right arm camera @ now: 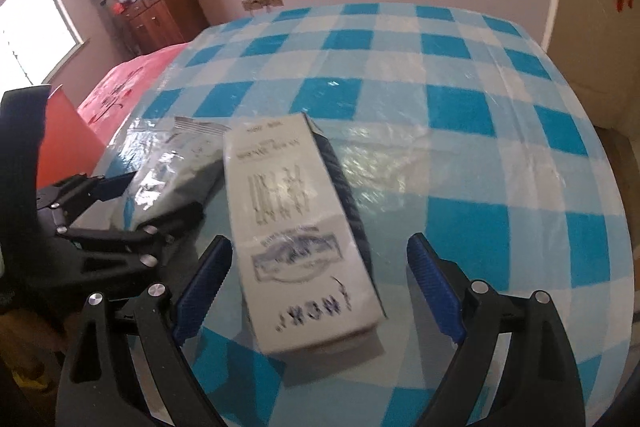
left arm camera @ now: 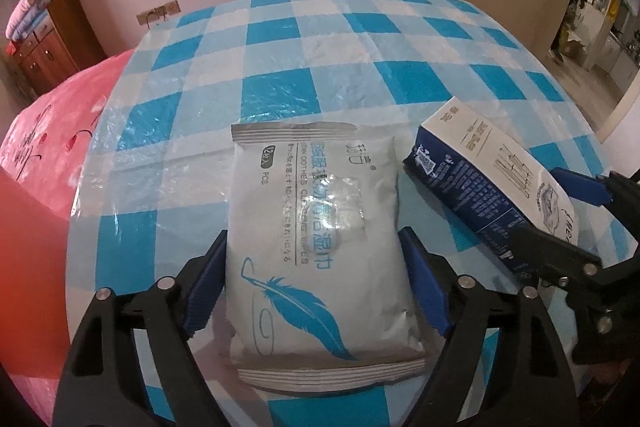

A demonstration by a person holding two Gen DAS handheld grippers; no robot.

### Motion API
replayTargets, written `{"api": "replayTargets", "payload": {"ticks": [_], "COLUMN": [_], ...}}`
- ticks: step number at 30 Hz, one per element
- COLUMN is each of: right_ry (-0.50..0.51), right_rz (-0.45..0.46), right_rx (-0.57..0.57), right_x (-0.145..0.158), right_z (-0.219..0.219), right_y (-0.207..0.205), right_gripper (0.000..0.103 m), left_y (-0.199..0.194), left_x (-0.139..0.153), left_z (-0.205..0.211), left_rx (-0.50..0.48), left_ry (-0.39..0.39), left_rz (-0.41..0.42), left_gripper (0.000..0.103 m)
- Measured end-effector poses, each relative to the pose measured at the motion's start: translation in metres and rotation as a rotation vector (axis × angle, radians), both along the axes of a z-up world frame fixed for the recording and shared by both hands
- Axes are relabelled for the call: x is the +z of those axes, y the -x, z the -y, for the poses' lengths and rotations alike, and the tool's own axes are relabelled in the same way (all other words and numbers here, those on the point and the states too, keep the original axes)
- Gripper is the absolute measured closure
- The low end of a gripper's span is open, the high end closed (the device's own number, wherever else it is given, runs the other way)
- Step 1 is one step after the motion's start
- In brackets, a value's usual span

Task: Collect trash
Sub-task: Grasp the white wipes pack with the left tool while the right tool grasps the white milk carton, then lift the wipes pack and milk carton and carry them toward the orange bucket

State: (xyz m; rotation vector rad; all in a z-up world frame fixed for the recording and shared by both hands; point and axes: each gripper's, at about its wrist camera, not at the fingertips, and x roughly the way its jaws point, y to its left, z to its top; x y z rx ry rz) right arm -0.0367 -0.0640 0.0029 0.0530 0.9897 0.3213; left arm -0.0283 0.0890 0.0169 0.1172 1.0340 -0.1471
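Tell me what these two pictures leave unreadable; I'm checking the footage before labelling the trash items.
- White-and-navy rectangular carton: its print is motion-blurred in the right wrist view; the right hand-held gripper covers its near end in the left wrist view.
- Silver-white plastic wipes pack with a blue feather: glare hides its middle print.
- Any trash bin: outside both views.

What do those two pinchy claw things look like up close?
Both match. The left gripper and the right gripper have black plastic arms shaped like open frames, joined by shiny silver round bolts. Each finger ends in a blue pad with ridges on its inner face.
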Motion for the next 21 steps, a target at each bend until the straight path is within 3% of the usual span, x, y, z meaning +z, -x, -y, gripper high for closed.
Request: {"api": "replayTargets", "payload": {"ticks": [8, 16, 21], "right_ry": [0.065, 0.074, 0.091], "right_rz": [0.065, 0.047, 0.059], "right_rx": [0.027, 0.029, 0.017], "right_x": [0.001, -0.007, -0.006], "right_z": [-0.014, -0.013, -0.011], "right_y": [-0.004, -0.007, -0.004], "right_gripper": [0.016, 0.035, 0.036], "left_y": [0.002, 0.004, 0.006], "left_x": [0.001, 0.001, 0.003], "left_z": [-0.001, 0.000, -0.001], "left_rx": [0.021, 0.019, 0.020], "left_ry": [0.007, 0.007, 0.013], "left_rz": [0.012, 0.016, 0.019], "left_gripper": [0.025, 0.025, 0.025]}}
